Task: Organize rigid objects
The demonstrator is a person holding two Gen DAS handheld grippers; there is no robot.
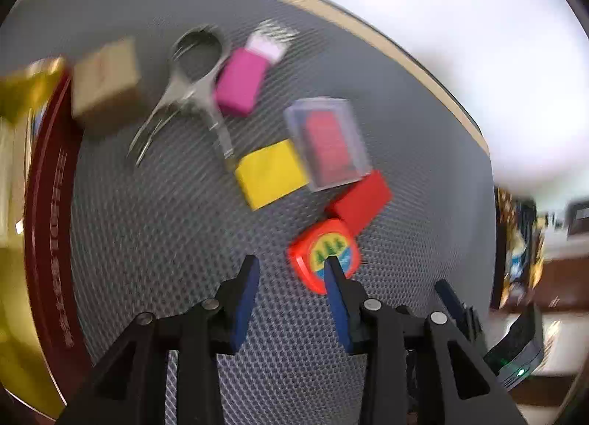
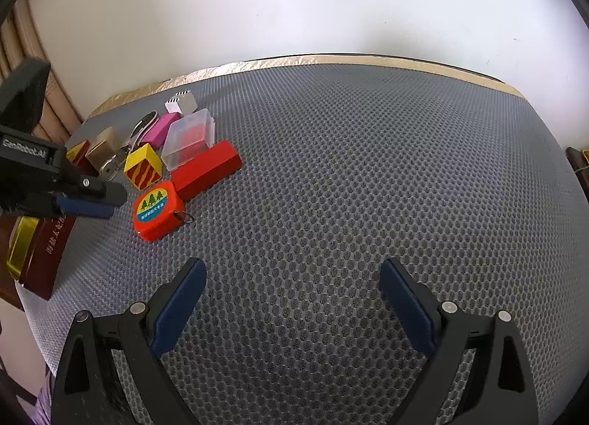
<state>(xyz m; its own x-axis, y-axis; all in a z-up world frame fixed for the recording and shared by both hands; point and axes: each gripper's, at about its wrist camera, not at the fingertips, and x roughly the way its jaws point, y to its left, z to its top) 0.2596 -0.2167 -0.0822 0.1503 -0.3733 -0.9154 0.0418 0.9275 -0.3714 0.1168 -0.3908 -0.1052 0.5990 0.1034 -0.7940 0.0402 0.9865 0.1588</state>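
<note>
Grey mesh matting covers the tabletop (image 2: 349, 174), edged in pale wood along the far side. The objects lie grouped at ten o'clock in the right wrist view.

Containers: a clear case (image 1: 327, 143) holds a red insert; its lid is on, and it rests partly on the yellow block (image 1: 270, 173) and against the red block (image 1: 362, 200). A maroon tin (image 2: 46, 255) with gold trim sits at the tabletop's near left edge, at nine o'clock in both views; its contents cannot be seen. A tan box (image 1: 105, 82) stands just beside the tin, closed.

Other items: a metal clipper (image 1: 191, 94) lies between the tan box and the pink block (image 1: 239, 82); a small white block (image 2: 181, 101) lies at the far end of the group. The orange tape measure (image 2: 158, 209) lies flat, label up, touching the red block at its one o'clock corner in the left wrist view.

Left tool (image 1: 292, 279): jaws partly apart, nothing between them. One finger (image 1: 333, 277) overlaps the tape measure in the left wrist view; contact cannot be confirmed. In the right wrist view the tool sits at nine o'clock, just beside the tape measure.

Right tool (image 2: 292, 277): jaws wide apart, empty, over bare mat, well apart from the group.
</note>
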